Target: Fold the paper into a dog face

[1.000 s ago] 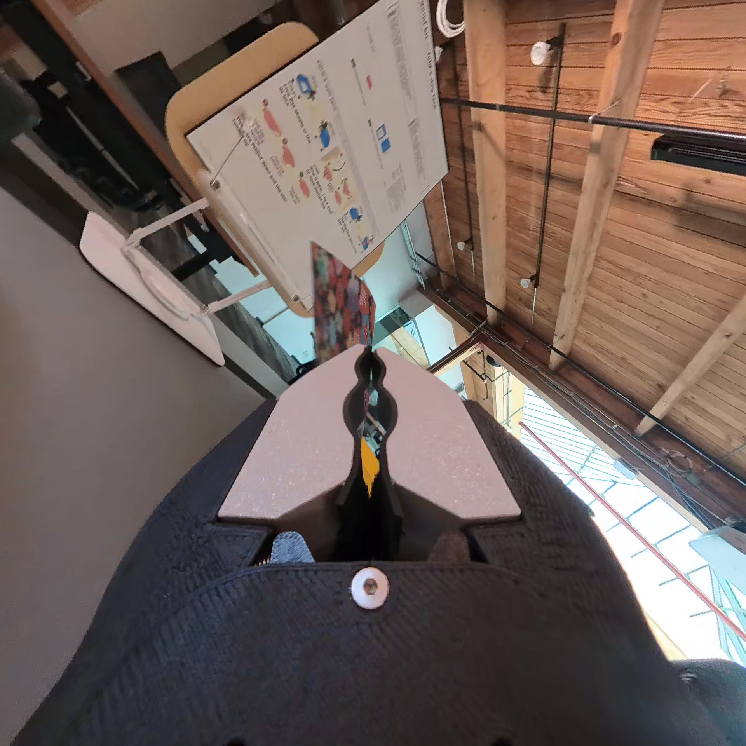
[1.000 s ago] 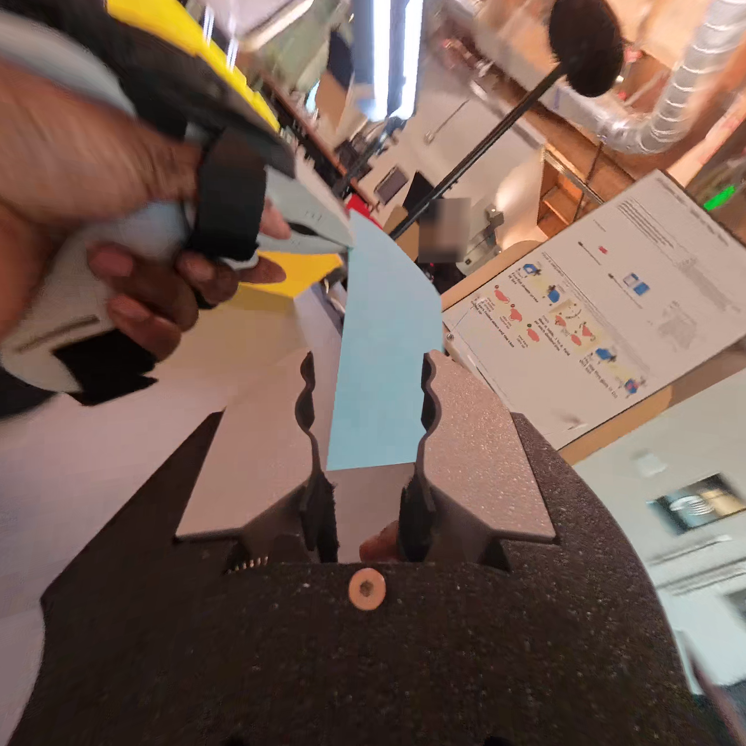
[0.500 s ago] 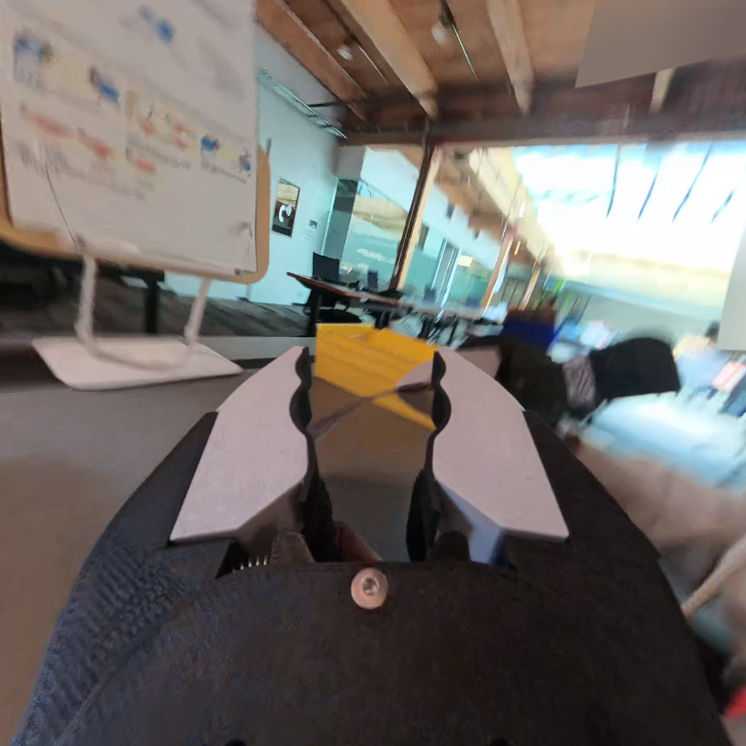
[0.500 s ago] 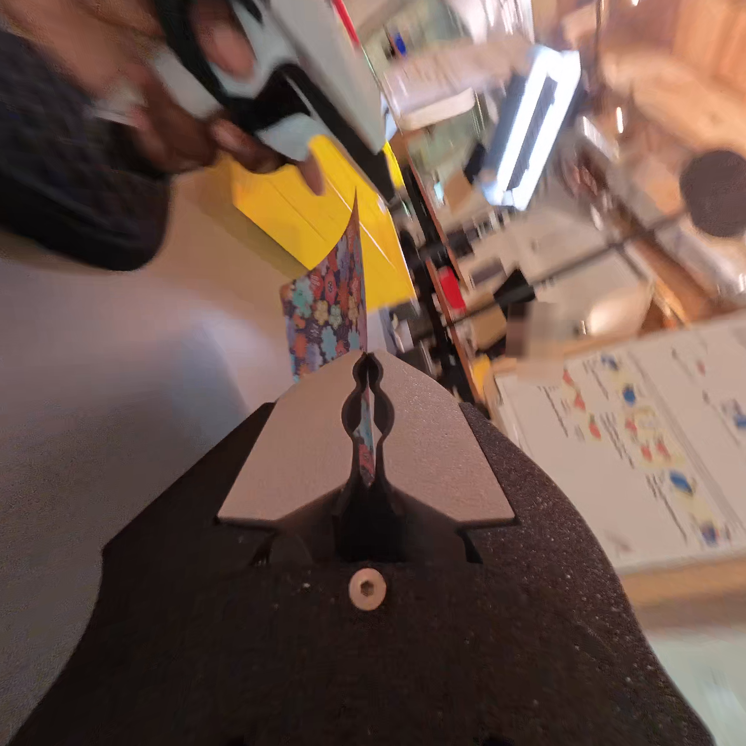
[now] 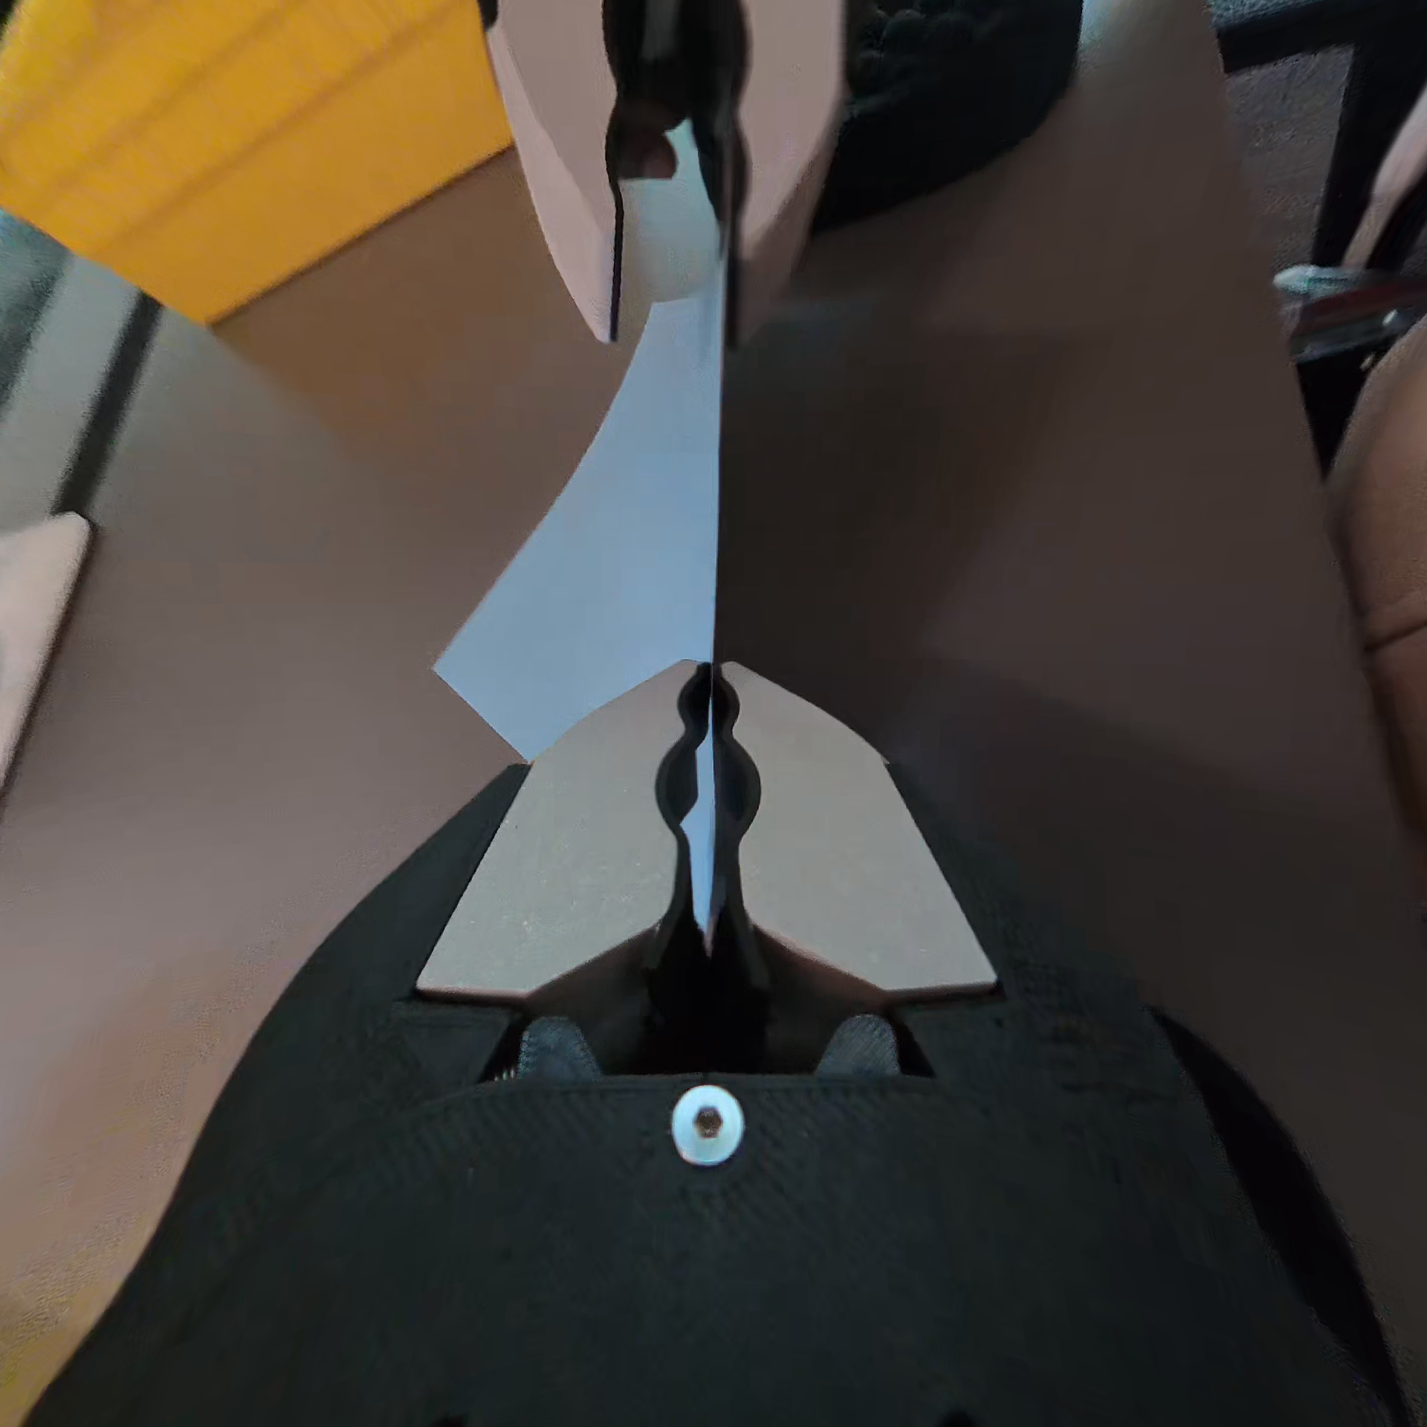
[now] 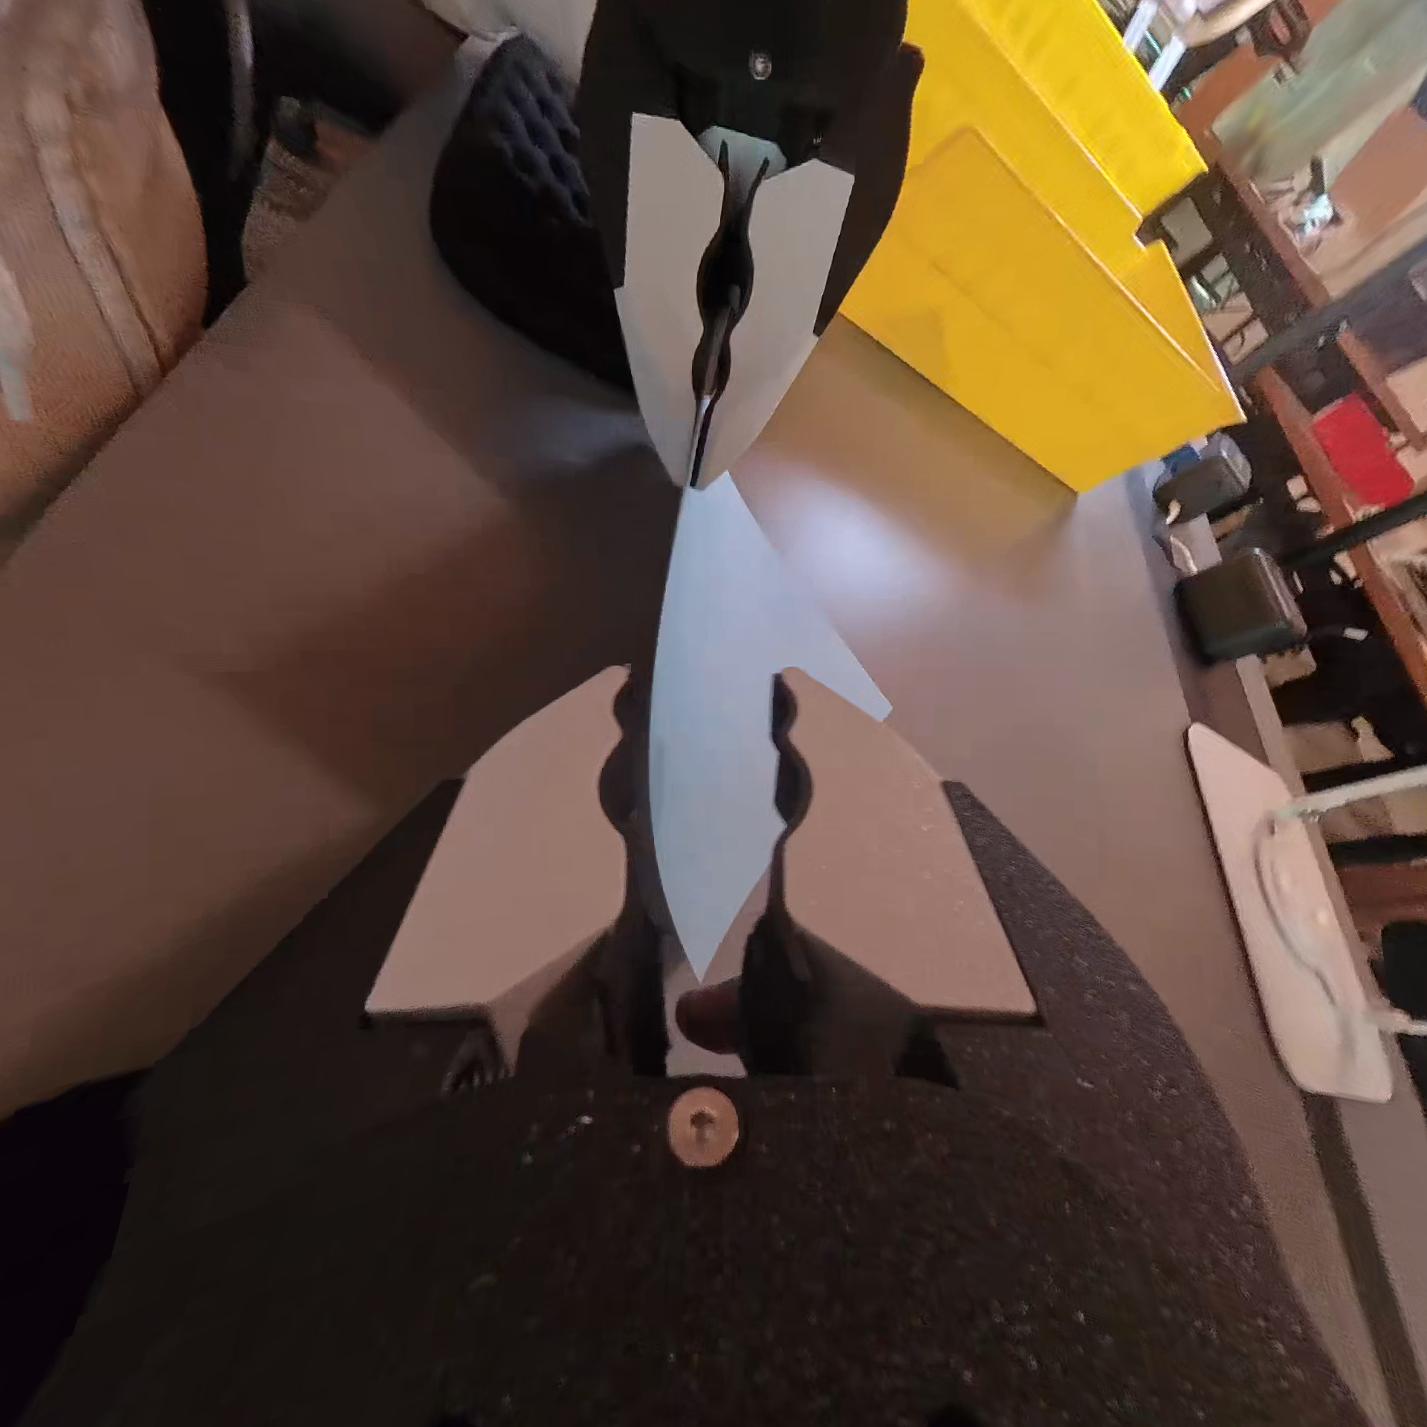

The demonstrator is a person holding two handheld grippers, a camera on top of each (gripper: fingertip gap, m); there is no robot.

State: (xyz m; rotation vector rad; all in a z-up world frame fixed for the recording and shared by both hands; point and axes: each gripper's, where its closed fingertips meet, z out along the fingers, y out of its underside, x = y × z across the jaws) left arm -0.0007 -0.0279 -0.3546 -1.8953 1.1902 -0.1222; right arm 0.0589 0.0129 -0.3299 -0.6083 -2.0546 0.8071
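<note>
The paper (image 5: 618,556) shows its pale plain side and hangs in the air above the brown table (image 5: 1004,618), held almost edge-on. My left gripper (image 5: 710,672) is shut on one corner of it. My right gripper (image 5: 668,332) faces it from the far side with its jaws apart around the opposite corner. In the right wrist view the paper (image 6: 710,772) runs between the spread fingers of my right gripper (image 6: 703,673) without being pinched. There the left gripper (image 6: 699,479) is clamped on the paper's far tip.
Yellow bins (image 6: 1042,270) stand on the table behind the left gripper and show at the upper left of the left wrist view (image 5: 232,139). A white stand base (image 6: 1297,927) sits at the right table edge. A dark chair (image 6: 525,177) is beyond the table. About 8 centimeters separates my left fingertips from my right.
Both grippers have swung down to face each other over the table. The left gripper, open half a second ago, has shut on the paper. The right gripper has opened and let go.
</note>
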